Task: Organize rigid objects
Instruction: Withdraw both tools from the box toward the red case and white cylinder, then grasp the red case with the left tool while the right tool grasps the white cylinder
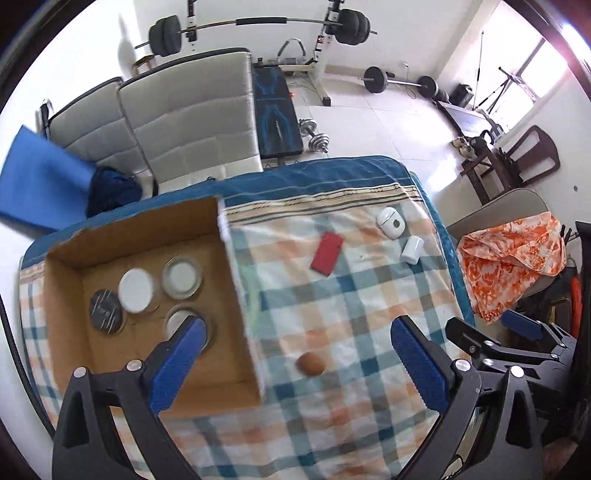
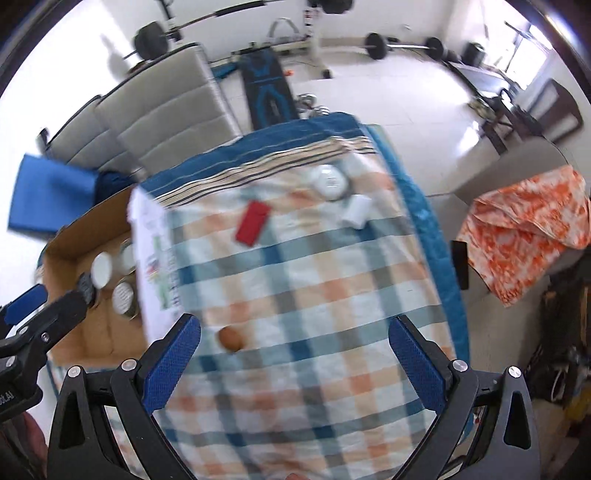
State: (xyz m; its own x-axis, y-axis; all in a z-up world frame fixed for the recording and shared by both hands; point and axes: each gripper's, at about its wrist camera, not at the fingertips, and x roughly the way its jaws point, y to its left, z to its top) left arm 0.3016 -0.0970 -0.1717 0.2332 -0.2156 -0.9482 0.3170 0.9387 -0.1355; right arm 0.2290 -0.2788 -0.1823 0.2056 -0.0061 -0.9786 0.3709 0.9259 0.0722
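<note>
A cardboard box (image 1: 236, 295) (image 2: 74, 236) sits on the left of the checked cloth (image 1: 351, 295) and holds several round jars and lids (image 1: 136, 290). A brown egg (image 1: 311, 364) (image 2: 230, 339) lies on the cloth just right of the box. Farther off lie a red flat case (image 1: 327, 253) (image 2: 252, 223), a white round device (image 1: 390, 221) (image 2: 330, 181) and a small white cylinder (image 1: 412, 249) (image 2: 357, 209). My left gripper (image 1: 299, 354) is open above the box's right wall and the egg. My right gripper (image 2: 295, 350) is open over the cloth, the egg near its left finger.
Grey padded chairs (image 1: 192, 110) and a blue mat (image 1: 40, 184) stand behind the table. An orange patterned cloth (image 1: 513, 258) (image 2: 528, 229) drapes a chair to the right. A barbell rack (image 1: 258, 26) and loose weights (image 1: 399, 79) are on the floor beyond.
</note>
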